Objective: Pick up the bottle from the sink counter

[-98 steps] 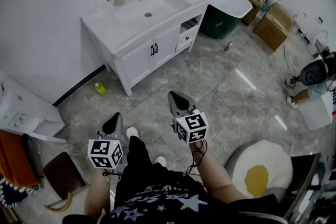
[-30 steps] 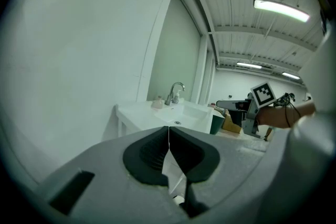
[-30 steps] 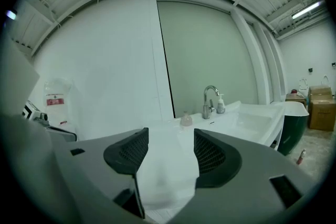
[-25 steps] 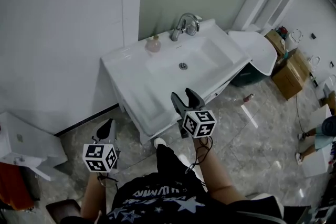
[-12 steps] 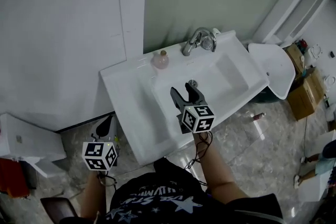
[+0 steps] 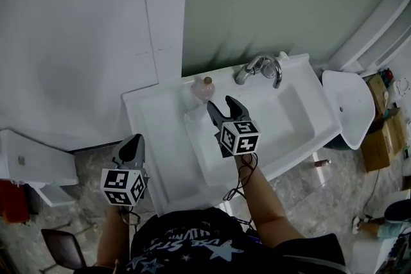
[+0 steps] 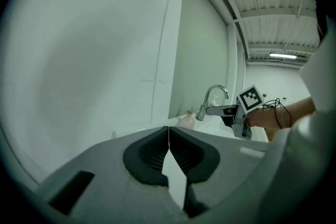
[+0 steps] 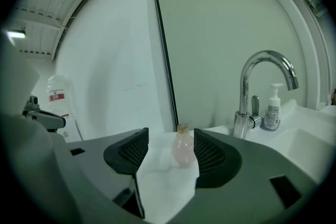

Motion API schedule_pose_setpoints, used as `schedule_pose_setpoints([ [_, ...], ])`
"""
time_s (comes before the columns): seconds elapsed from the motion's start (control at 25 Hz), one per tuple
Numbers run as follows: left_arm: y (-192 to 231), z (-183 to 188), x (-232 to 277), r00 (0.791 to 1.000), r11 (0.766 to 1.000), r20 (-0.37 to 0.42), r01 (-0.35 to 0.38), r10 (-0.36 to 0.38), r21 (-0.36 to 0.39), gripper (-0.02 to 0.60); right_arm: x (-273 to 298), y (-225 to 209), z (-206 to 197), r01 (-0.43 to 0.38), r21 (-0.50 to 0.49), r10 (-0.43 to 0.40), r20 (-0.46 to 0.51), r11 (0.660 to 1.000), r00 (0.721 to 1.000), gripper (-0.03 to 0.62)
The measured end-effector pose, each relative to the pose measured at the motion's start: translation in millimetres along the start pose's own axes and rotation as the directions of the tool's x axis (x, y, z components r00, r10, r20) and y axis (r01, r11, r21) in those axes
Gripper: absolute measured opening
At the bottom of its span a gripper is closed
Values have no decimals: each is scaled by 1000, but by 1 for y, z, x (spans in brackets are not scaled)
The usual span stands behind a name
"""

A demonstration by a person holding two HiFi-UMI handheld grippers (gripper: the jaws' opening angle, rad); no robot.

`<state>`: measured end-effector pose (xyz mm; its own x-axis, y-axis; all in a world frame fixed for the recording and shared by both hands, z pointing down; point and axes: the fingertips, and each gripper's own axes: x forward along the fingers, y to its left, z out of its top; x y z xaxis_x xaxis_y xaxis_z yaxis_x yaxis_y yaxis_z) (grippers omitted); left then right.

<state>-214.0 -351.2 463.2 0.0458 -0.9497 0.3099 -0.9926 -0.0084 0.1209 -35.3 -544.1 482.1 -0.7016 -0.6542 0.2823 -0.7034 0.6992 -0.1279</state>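
A small pink bottle (image 6: 203,88) with a tan cap stands upright at the back of the white sink counter (image 6: 154,138), left of the chrome faucet (image 6: 260,67). My right gripper (image 6: 220,102) hovers open over the basin, just short of the bottle. In the right gripper view the bottle (image 8: 182,148) shows in the gap of the right gripper (image 8: 170,132), still ahead of the pads and untouched. My left gripper (image 6: 136,141) hangs shut and empty by the counter's left front edge. In the left gripper view, the left gripper (image 7: 168,128) points toward the bottle (image 7: 186,120).
A white soap pump bottle (image 8: 272,110) stands right of the faucet (image 8: 247,97). The wall rises close behind the counter. A white basin piece (image 6: 350,106) leans right of the vanity, with a cardboard box (image 6: 379,131) beyond. A white unit (image 6: 32,167) sits on the floor at left.
The view has closed in on the sink, from across the floor to right over it. My right gripper moved forward over the basin toward the pink bottle. The left gripper stayed low and shut.
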Motion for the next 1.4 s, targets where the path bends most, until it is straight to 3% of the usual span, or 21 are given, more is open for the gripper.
schedule_pose_setpoints([
  [0.68,19,-15,63,990,991,-89,-114,107,-67,20,112,-33,-26,-52,-70,46,-78,996,996,230],
  [0.96,25,-28,65,984,987,-124,-140,130,-78,20,131,-29,-27,-64,-151,52,-80,986,995,190],
  [1.08,26,-30,63,982,985,-128,-151,139,-83,20,135,-30,-27,-48,-176,34,-78,983,996,144],
  [1.4,29,-28,53,982,982,-109,-164,154,-90,20,128,-26,-26,-55,-178,39,-93,983,995,140],
])
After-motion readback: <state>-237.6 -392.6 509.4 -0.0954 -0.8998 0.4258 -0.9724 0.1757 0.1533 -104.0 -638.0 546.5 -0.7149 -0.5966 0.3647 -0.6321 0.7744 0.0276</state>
